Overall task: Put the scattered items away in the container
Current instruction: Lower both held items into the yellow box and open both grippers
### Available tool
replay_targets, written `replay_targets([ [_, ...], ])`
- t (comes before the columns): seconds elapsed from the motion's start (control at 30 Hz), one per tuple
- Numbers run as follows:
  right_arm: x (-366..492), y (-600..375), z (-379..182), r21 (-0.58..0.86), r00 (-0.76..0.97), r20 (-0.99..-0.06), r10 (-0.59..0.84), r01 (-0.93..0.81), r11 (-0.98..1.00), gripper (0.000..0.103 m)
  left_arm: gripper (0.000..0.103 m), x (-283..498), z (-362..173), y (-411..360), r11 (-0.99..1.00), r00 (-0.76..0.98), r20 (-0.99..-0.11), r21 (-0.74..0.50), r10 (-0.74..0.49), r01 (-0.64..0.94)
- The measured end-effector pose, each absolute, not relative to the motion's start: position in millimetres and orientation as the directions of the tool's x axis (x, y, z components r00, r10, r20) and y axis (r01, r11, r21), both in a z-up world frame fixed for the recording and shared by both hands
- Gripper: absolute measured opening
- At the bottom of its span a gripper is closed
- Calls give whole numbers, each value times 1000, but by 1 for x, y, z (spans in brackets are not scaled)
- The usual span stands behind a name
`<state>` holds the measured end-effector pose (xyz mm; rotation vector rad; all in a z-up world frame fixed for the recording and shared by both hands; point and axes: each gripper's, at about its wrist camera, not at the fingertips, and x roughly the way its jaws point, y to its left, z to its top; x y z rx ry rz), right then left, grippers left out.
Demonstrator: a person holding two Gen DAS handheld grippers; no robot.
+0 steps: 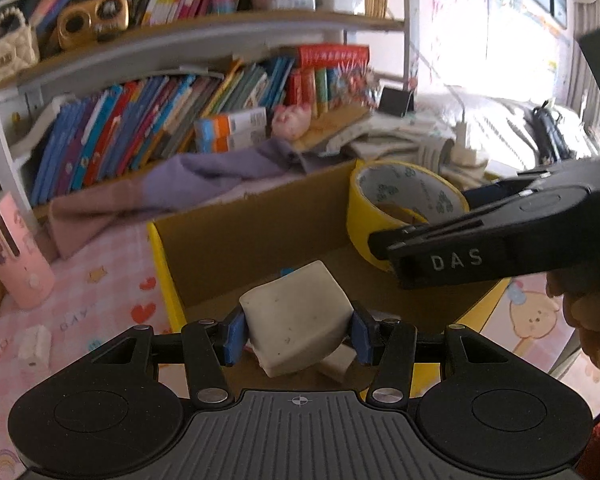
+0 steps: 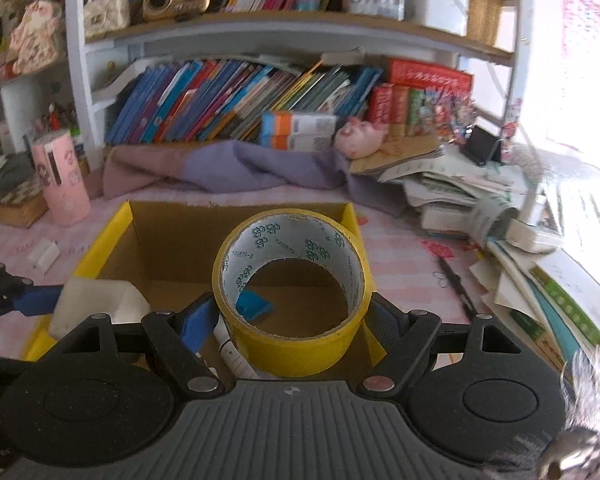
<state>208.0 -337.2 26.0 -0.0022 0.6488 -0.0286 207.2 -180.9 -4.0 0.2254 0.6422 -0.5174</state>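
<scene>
A white bookshelf packed with leaning colourful books (image 2: 236, 96) backs a desk under a pink cartoon-print cover (image 1: 100, 300), with a crumpled purple cloth (image 2: 236, 168) along the shelf foot. On the desk sits an open cardboard box with yellow outer walls (image 2: 100, 248).

The right gripper (image 2: 292, 320) is clenched on a wide yellow roll of tape (image 2: 296, 280), held above the box opening. The left gripper (image 1: 298, 332) grips a grey-white block of eraser (image 1: 296, 316) over the box's near edge.

A stack of papers (image 2: 452, 188) crowds the box's right side. A pink cylinder (image 2: 62, 178) and a small white block (image 2: 44, 256) lie to its left, apart from the box.
</scene>
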Motion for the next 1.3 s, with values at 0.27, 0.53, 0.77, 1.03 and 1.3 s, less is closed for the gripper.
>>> replay_targets([
  [0.27, 237, -343, 6, 28, 725, -687, 52, -44, 999, 78, 51, 220, -16, -186, 868, 656, -667, 27, -354, 495],
  [0.53, 251, -341, -5, 36, 679, -729, 94, -99, 994, 78, 52, 225, -23, -191, 881, 645, -686, 14, -336, 473],
  [0.77, 256, -335, -8, 22, 661, -742, 113, -144, 989, 78, 56, 222, -23, -191, 887, 656, -680, 19, -326, 461],
  [1.03, 257, -334, -7, 38, 666, -736, 117, -132, 990, 78, 71, 218, -20, -187, 902, 689, -655, 27, -309, 430],
  [1.3, 245, -335, 6, 15, 727, -680, 95, -115, 993, 80, 76, 205, -10, -183, 906, 725, -609, 25, -322, 423],
])
